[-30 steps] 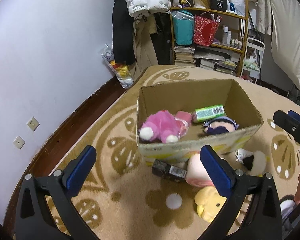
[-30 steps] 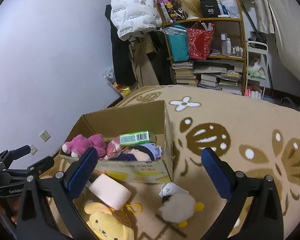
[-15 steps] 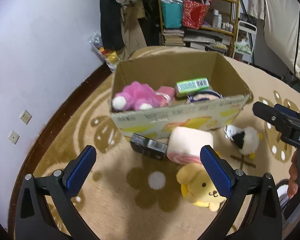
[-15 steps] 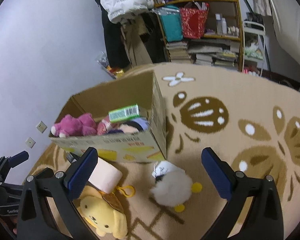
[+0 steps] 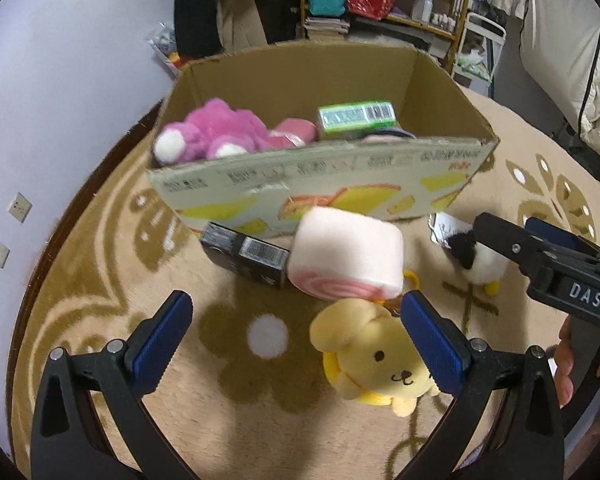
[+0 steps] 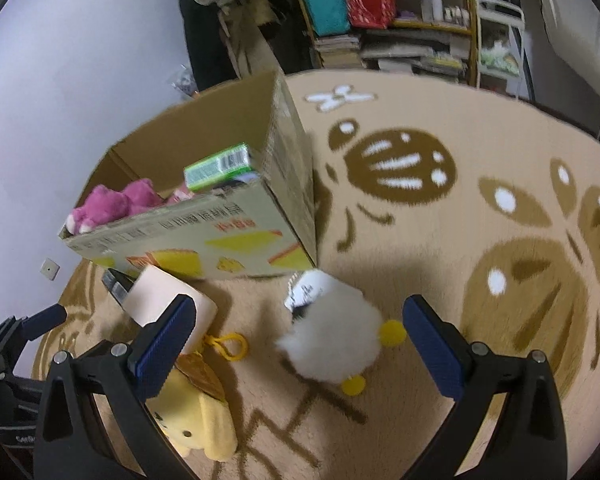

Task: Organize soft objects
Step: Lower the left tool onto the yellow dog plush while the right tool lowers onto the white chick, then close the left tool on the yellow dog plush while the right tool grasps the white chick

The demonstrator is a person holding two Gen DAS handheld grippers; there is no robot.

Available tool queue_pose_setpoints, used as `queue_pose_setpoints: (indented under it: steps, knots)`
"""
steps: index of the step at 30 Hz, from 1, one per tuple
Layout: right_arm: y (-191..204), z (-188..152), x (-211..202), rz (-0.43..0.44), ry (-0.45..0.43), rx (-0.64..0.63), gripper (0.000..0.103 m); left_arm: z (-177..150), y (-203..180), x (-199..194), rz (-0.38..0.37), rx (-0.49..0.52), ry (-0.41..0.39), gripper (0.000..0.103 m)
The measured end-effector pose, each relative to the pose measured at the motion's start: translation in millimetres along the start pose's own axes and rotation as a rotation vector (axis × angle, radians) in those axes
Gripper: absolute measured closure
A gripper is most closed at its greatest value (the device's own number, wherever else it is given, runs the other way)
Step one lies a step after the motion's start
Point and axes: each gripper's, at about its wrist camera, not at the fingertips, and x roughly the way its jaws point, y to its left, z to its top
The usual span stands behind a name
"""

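A cardboard box (image 5: 440,88) (image 6: 228,236) stands on the rug and holds a pink plush (image 5: 216,136) (image 6: 116,204) and a green packet (image 5: 356,116) (image 6: 218,166). In front of it lie a pink roll cushion (image 5: 348,256) (image 6: 160,296), a yellow dog plush (image 5: 376,360) (image 6: 200,412) and a white fluffy plush (image 6: 332,340) (image 5: 476,260). My left gripper (image 5: 296,344) is open above the rug, close to the cushion and the dog plush. My right gripper (image 6: 300,348) is open, with the white plush between its fingers' line.
A black box (image 5: 248,252) lies beside the cushion against the carton. A patterned beige rug (image 6: 480,240) covers the floor. A shelf (image 6: 400,20) with books and bags, hanging clothes (image 5: 200,8) and a white wall (image 5: 60,80) stand behind the carton.
Both grippers have moved down and forward toward the toys in front of the box. The toys look larger and nearer. Both grippers stay open and empty.
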Motion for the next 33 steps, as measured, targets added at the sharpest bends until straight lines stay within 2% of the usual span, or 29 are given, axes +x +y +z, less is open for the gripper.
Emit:
queue_pose_setpoints:
  steps: [11,15,19,27,33]
  knots:
    - [-16,-11,25,0.004,0.103,0.07,0.0,-8,-28,27,-0.01,0.086,0.081,0.0]
    - [-19,-15,33,0.0,0.136,0.084,0.01,-12,-38,35,-0.011,0.117,0.101,0.0]
    - [-18,-19,39,0.003,0.161,0.075,0.012,-12,-44,39,-0.035,0.135,0.119,0.0]
    - [-20,-19,40,-0.009,0.171,0.087,0.026,-15,-47,50,-0.061,0.12,0.154,0.0]
    - [-21,-19,43,-0.022,0.182,0.075,0.028,-19,-58,54,-0.071,0.134,0.165,0.0]
